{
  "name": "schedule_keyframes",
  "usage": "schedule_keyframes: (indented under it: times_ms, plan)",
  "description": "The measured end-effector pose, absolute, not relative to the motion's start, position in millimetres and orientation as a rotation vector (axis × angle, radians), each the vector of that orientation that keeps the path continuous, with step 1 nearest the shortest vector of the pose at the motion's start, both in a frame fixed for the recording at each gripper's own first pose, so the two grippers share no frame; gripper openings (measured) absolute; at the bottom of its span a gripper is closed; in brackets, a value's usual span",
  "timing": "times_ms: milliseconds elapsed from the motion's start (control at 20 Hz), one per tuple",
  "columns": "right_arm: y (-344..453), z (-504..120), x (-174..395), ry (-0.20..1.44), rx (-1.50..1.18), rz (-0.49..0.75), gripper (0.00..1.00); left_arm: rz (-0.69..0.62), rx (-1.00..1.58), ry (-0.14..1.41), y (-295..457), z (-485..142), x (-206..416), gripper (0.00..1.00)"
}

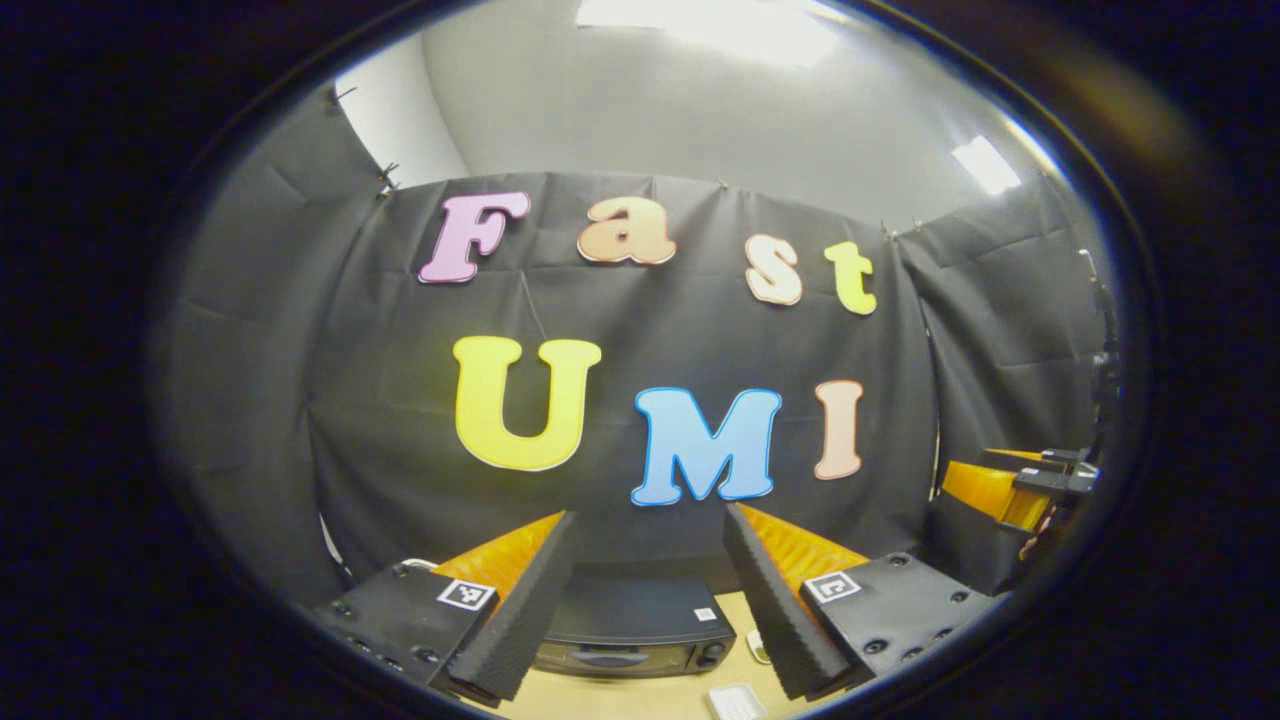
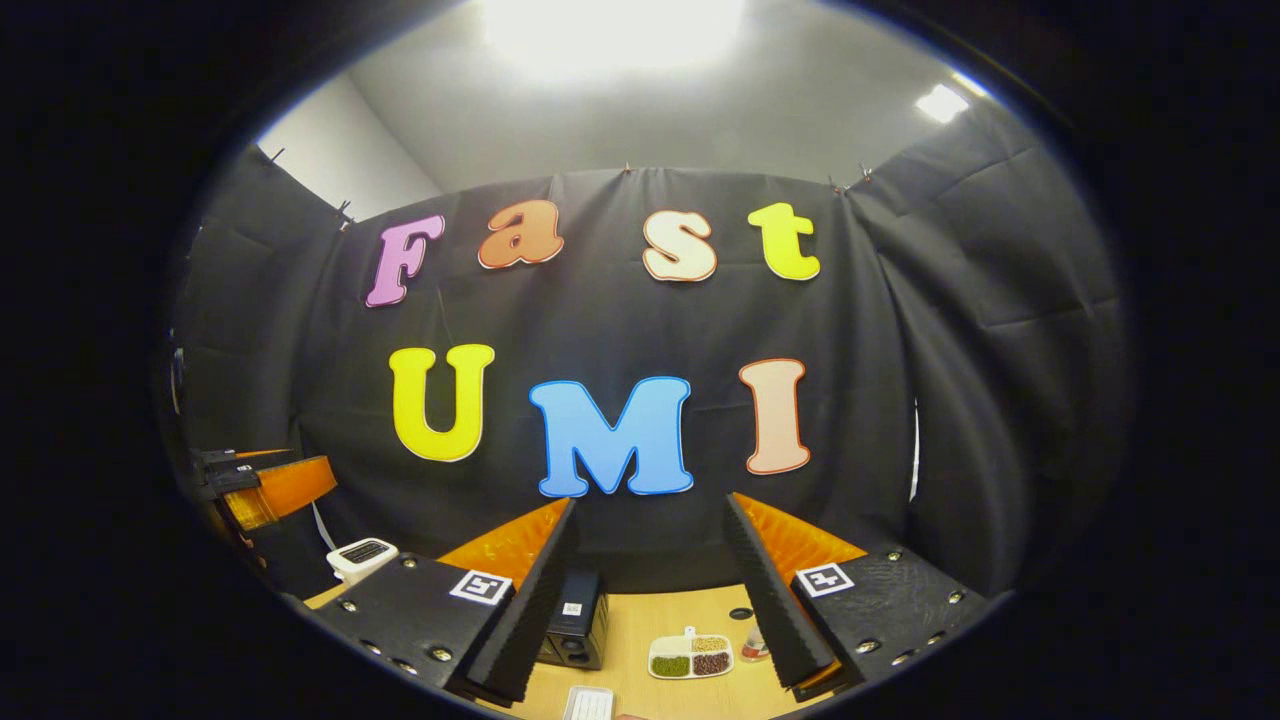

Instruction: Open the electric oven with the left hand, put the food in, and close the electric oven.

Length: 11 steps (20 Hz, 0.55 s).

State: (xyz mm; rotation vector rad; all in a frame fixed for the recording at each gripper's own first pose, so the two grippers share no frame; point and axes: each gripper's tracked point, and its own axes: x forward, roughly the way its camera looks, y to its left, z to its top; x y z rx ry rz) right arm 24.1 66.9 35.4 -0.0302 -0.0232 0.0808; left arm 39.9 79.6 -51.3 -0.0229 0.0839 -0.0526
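The black electric oven (image 1: 635, 640) stands on the wooden table (image 1: 640, 695) with its door closed; in the left gripper view it lies below and between my fingers. My left gripper (image 1: 650, 515) is open, holds nothing and is raised above the oven. My right gripper (image 2: 650, 505) is open too and holds nothing. The right gripper view has the oven (image 2: 575, 630) lower left and the food (image 2: 690, 657), a white divided tray of green, yellow and dark red beans, on the table to its right. The left gripper (image 2: 265, 485) hangs at the far left there.
A flat white object (image 2: 588, 703) lies near the table's front edge, also seen as the white object (image 1: 735, 700). A white appliance (image 2: 362, 557) stands at the table's left. A small dark item (image 2: 740, 613) sits behind the food tray. The right gripper (image 1: 1020, 490) shows far right.
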Motion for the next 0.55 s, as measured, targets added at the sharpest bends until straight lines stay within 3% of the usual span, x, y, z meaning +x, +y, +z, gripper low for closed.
schedule_keyframes:
  times_ms: [550]
  plan:
    - [102,36,-19,-0.012,-0.022,0.083,0.88,-0.095,-0.009,0.068,101,-40,-4,1.0]
